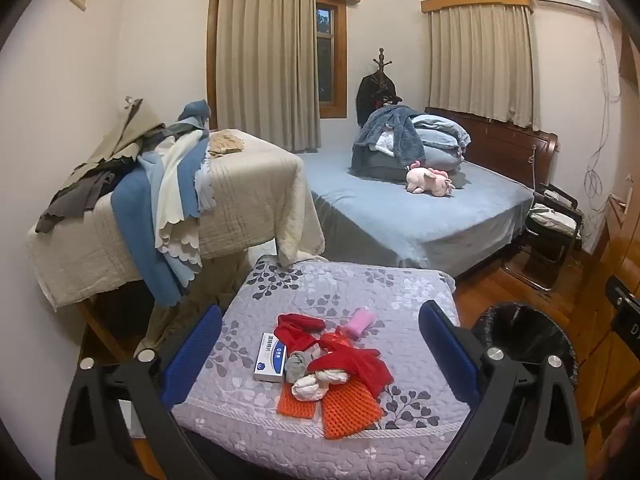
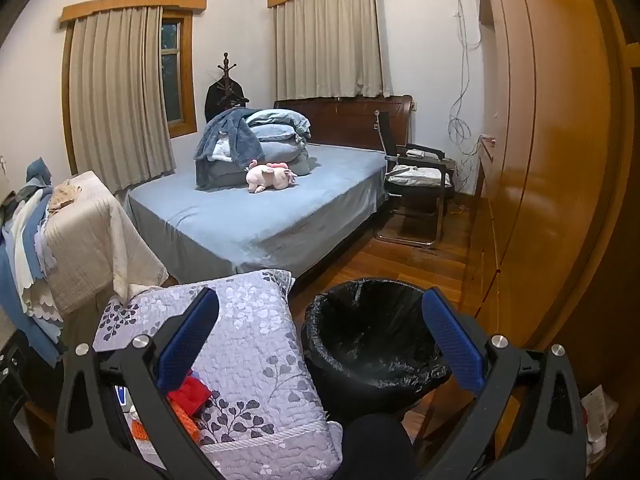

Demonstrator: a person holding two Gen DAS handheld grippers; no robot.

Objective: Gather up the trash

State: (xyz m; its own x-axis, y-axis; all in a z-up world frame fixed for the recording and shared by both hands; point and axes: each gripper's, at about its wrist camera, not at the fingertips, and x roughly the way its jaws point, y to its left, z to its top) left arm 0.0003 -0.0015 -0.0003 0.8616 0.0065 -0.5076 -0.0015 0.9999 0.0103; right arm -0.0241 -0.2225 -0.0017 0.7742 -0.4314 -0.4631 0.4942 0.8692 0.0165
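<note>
A pile of trash lies on a lilac floral quilted cushion [image 1: 304,292]: a white and blue box [image 1: 272,357], red wrappers [image 1: 352,364], orange foam netting [image 1: 348,408], crumpled grey and white paper [image 1: 308,376] and a pink packet [image 1: 360,322]. My left gripper [image 1: 320,356] hovers above the pile, open, nothing between its blue pads. A bin lined with a black bag [image 2: 372,340] stands right of the cushion [image 2: 248,344]. My right gripper [image 2: 320,344] is open over the gap between cushion and bin, holding nothing. Part of the trash [image 2: 188,396] peeks behind its left finger.
A beige-covered table [image 1: 248,196] with draped blue and white cloths stands to the left. Behind is a blue bed [image 1: 400,208] with folded bedding and a pink plush toy [image 1: 430,180]. A black chair [image 2: 420,184] and wooden wardrobe [image 2: 552,160] line the right side.
</note>
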